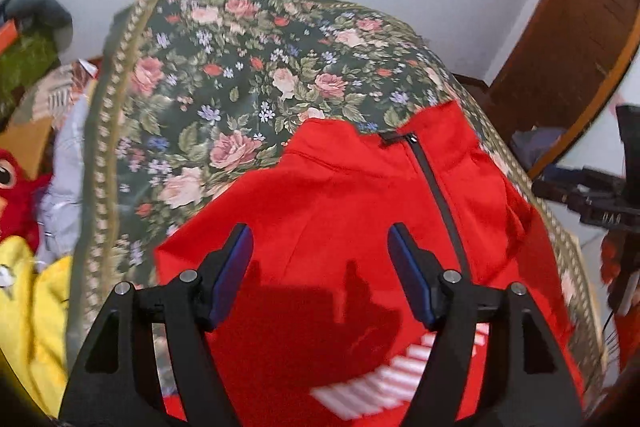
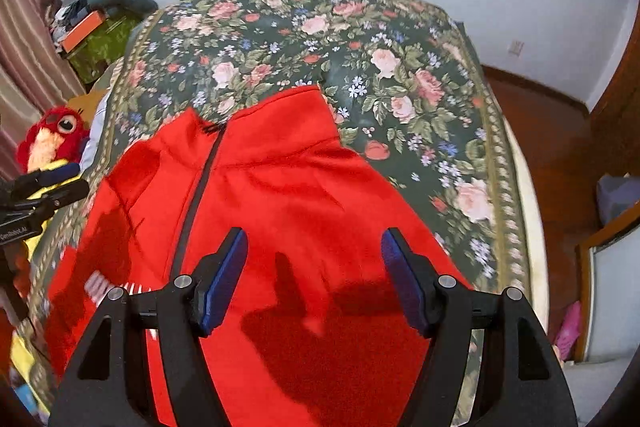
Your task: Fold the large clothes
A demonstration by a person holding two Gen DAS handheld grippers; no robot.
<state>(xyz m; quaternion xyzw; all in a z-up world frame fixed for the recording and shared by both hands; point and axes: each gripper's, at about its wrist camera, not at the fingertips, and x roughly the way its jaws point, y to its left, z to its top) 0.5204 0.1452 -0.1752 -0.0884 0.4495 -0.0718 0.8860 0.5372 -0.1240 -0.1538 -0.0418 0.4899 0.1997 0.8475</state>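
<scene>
**Red jacket lies flat on the bed, both grippers free above it**

Red jacket is spread on the floral bedspread, collar toward the far wall, its dark zipper running down the front and white lettering near the hem closest to me. My left gripper hangs over the body of the jacket with its jaws apart and nothing between the blue pads. My right gripper is likewise released, parted over the red cloth, gripping nothing.

I judge the step in hand to be picking fresh hold points for a fold. To do it well, I would take matching spots on one side, one near the shoulder and one near the hem, so the edge lifts as a straight line. Pinching only the top layer matters, since catching the bedspread underneath would drag it along. The fabric looks soft and a little rumpled near the collar, so I would keep it taut while carrying it across the zipper.
</scene>
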